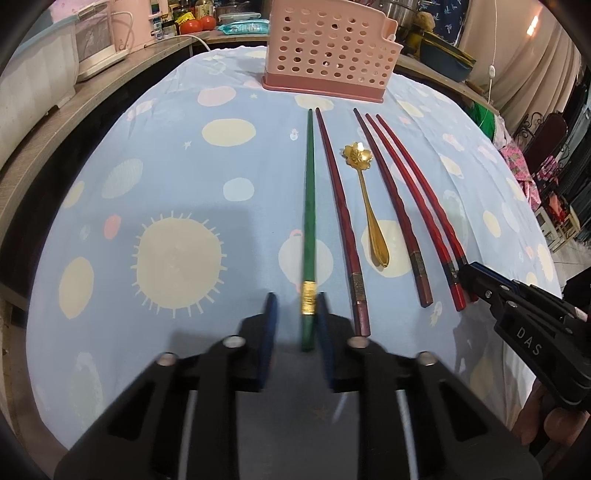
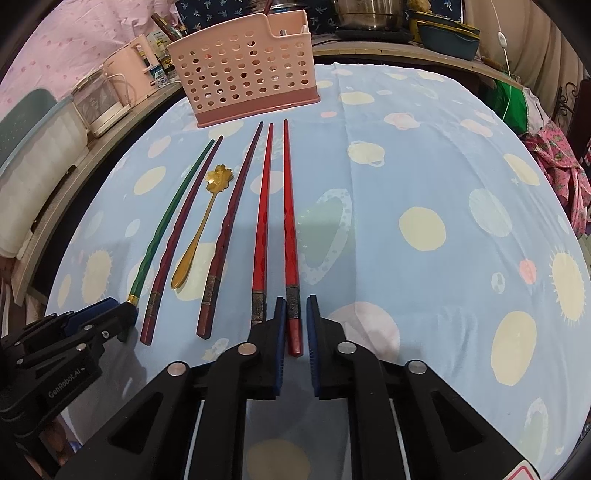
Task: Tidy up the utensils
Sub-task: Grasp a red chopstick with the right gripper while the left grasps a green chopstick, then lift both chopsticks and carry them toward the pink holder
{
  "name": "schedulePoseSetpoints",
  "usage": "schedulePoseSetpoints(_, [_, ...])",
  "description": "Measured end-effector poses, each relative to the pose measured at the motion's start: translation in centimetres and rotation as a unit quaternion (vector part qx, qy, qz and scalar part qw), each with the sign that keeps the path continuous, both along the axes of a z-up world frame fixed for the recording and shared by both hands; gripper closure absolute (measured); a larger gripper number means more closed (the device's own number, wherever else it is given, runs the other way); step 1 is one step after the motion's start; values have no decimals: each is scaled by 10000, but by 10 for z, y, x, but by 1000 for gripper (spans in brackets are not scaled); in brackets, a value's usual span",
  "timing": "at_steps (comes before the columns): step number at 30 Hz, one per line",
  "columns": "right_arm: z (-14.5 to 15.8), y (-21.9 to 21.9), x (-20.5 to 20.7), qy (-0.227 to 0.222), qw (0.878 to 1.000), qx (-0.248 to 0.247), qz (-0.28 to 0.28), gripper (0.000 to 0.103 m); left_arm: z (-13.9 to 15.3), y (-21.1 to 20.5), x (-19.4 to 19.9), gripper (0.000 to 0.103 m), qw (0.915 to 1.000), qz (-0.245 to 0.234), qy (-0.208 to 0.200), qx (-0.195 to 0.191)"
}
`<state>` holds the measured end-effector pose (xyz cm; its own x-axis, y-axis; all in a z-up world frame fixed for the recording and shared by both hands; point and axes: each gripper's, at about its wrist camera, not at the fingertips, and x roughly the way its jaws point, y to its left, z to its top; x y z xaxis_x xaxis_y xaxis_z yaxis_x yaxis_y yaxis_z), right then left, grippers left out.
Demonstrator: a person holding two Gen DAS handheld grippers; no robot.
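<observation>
A green chopstick (image 1: 308, 206) with a gold band lies on the blue cloth; its thick end sits between the open fingers of my left gripper (image 1: 296, 306), against the right finger. Two dark red chopsticks (image 1: 338, 206), a gold flower spoon (image 1: 369, 199) and two bright red chopsticks (image 1: 417, 199) lie beside it. My right gripper (image 2: 296, 306) is open around the thick end of the rightmost red chopstick (image 2: 290, 229), narrow gaps either side. The pink perforated utensil basket (image 1: 332, 48) stands at the far end, also in the right wrist view (image 2: 247, 70).
The round table (image 2: 443, 166) has a blue planet-print cloth. A wooden counter (image 1: 74, 110) with white appliances runs along the left. Pots and bowls (image 2: 447, 33) stand behind the table. Chairs and clothes (image 1: 535, 166) are at the right.
</observation>
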<state>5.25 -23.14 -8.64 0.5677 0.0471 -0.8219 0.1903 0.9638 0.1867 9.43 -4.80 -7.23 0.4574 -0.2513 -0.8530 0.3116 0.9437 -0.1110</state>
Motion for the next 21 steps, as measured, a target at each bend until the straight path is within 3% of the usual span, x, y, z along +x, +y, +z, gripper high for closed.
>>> schedulePoseSetpoints(10, [12,-2,-8,-159,9999,-15,7,96,12,10,-2,95,9998,19,-11,-196])
schedulePoseSetpoints(21, [70,-15,-19,-893,9959,114,-113,96,63,22,1,95,9977,129,-459,-489])
